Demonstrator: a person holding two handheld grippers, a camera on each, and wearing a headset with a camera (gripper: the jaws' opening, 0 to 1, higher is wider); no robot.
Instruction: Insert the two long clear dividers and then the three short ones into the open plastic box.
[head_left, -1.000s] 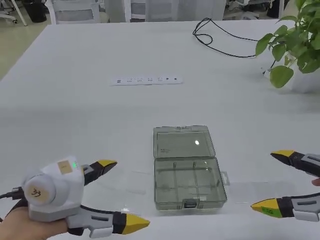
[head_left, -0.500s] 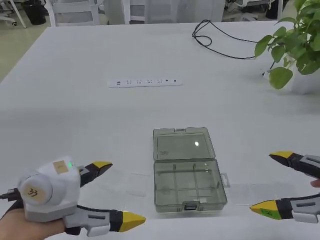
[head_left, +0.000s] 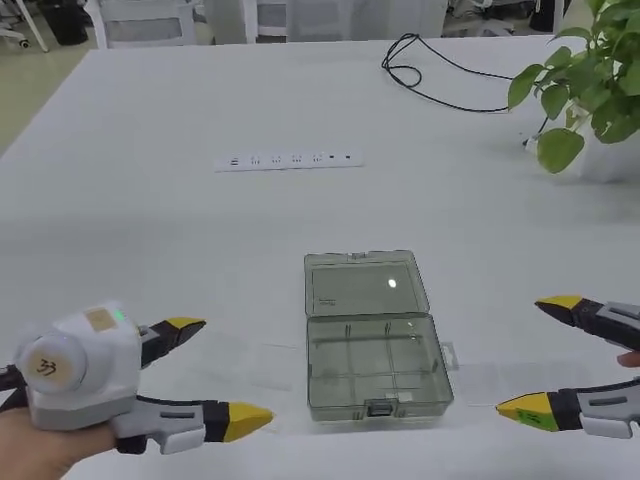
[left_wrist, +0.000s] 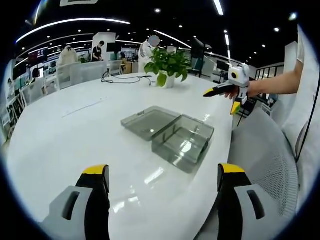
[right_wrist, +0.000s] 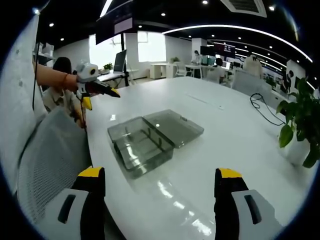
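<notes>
The smoky clear plastic box (head_left: 375, 375) lies open on the white table, its lid (head_left: 365, 283) flat behind it. Thin clear walls show inside the tray. Faint clear strips (head_left: 268, 365) lie left of the box, and more clear strips (head_left: 490, 380) to its right. My left gripper (head_left: 218, 372) hovers left of the box, open and empty. My right gripper (head_left: 538, 357) hovers right of it, also open and empty. The left gripper view has its own gripper (left_wrist: 162, 172), the box (left_wrist: 182, 140) and the right gripper (left_wrist: 220, 102). The right gripper view has its own gripper (right_wrist: 160, 173), the box (right_wrist: 142, 147) and the left gripper (right_wrist: 100, 100).
A white power strip (head_left: 290, 160) lies beyond the box at mid-table. A black cable (head_left: 430, 80) loops at the far side, and a potted plant (head_left: 580, 90) stands at the far right. The table's near edge runs just below both grippers.
My left gripper has drifted a little to the left, away from the box. The right gripper and the box have stayed put.
</notes>
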